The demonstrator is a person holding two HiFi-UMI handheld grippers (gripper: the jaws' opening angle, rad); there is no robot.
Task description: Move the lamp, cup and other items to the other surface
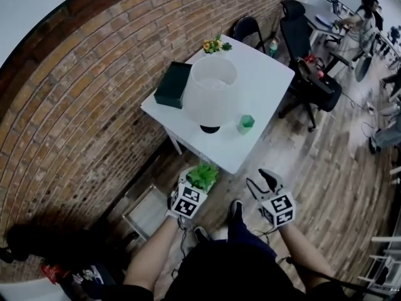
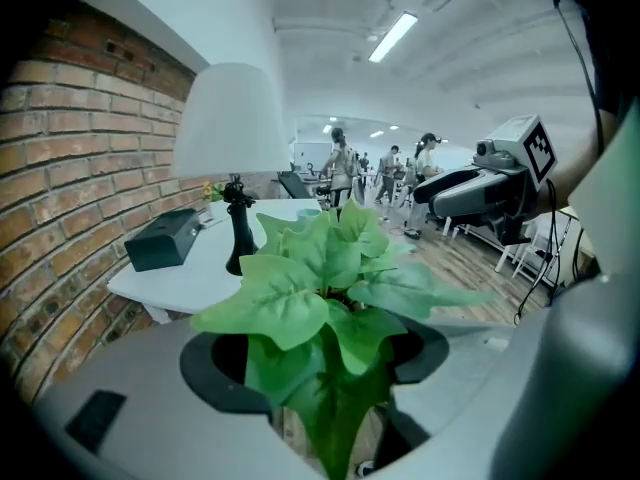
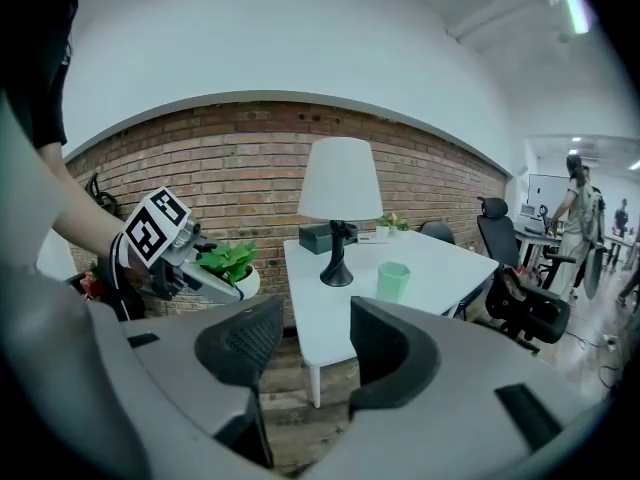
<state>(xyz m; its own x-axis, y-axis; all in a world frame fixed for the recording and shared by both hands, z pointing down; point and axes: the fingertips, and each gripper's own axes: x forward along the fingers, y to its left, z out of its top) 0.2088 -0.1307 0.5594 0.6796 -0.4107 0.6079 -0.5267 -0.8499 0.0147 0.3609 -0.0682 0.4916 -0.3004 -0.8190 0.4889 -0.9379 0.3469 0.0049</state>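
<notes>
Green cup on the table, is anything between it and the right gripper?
Nothing visible. The cup stands near the table's near edge, straight beyond the open, empty right gripper; the lamp stands apart, to the cup's left.

Left tongs (image 1: 198,183) seemingly gripping; right tongs (image 1: 262,182) apart.

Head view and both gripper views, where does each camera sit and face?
Head view: on the person's head, looking steeply down at the white table; forearms, both grippers show.
Left gripper view: on the left gripper, facing the lamp past its held potted plant; right gripper shows.
Right gripper view: on that gripper, facing the lamp between open jaws; left gripper shows.
Shared: all see the lamp.
</notes>
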